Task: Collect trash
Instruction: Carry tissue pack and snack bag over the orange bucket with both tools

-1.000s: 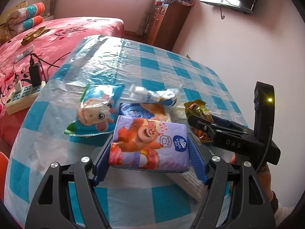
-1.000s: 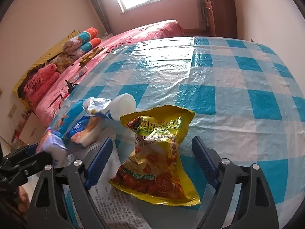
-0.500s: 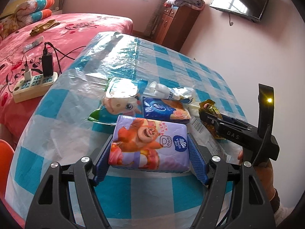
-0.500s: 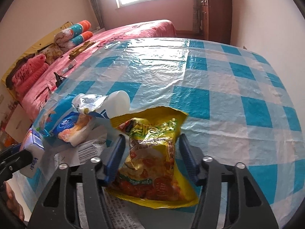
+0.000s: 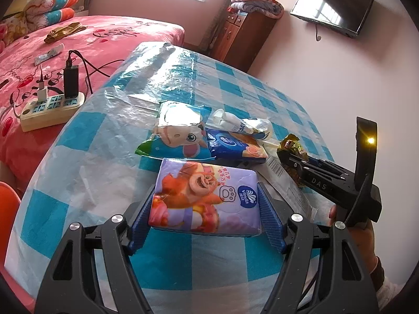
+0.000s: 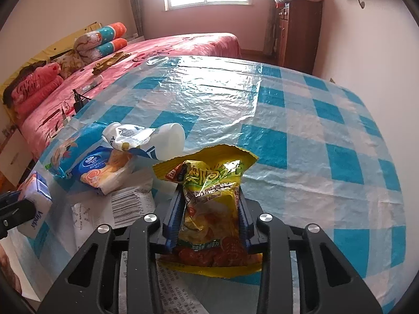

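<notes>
Gripping one tissue pack (image 5: 205,200), left jaws clamp; right jaws just closed, pinching one yellow wrapper (image 6: 209,204).

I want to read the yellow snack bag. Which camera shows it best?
The right wrist view: the yellow snack bag fills the middle, print facing you, pinched by the right gripper. The left wrist view shows only its crumpled top.

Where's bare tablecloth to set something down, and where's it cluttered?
Free: the far half of the checked tablecloth toward the bed and cabinet, plus its whole right side past the yellow snack bag. Crowded: near-left, around the crushed white bottle, blue tissue pack and printed papers.
</notes>
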`<state>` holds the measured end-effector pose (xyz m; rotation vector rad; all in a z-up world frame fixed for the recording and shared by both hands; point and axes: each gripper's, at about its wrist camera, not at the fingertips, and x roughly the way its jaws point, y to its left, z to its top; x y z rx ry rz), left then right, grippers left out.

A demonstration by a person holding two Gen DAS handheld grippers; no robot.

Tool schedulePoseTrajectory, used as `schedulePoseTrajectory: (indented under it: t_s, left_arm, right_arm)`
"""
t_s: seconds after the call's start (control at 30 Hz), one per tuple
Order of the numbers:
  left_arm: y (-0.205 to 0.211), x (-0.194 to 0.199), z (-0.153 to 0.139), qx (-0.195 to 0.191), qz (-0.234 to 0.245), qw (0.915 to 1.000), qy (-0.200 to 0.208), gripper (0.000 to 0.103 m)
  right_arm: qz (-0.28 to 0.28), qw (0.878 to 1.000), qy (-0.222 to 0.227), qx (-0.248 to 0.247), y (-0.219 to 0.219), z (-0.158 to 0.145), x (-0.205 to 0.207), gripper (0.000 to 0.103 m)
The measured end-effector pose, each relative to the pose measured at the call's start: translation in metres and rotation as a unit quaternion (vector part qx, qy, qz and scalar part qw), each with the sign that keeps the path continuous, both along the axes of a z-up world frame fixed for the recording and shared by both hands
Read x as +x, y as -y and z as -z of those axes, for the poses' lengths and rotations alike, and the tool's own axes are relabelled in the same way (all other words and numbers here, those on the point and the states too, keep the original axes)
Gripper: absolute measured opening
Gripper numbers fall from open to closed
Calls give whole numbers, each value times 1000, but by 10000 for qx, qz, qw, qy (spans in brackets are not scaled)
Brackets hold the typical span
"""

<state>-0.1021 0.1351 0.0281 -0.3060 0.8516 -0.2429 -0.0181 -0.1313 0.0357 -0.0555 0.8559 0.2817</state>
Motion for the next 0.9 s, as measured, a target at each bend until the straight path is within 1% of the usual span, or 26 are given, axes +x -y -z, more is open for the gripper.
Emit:
schedulePoseTrajectory:
  t_s: [0.2,0.43,0.9]
  left_arm:
    - [-8,-6,-1,-63,-4,10000,73,73]
    - [-16,-14,-5,-117,-34,9998,177,73]
    - [-45,-34,-16,-206,-257,9987,396,73]
  right_arm:
    - [32,9999,156,-61,-3,-9,-6,35]
    - [-50,9991,388,-157,-12,-28,-14,34]
    - [-389,9959,728,-364,-46,-56,-32,34]
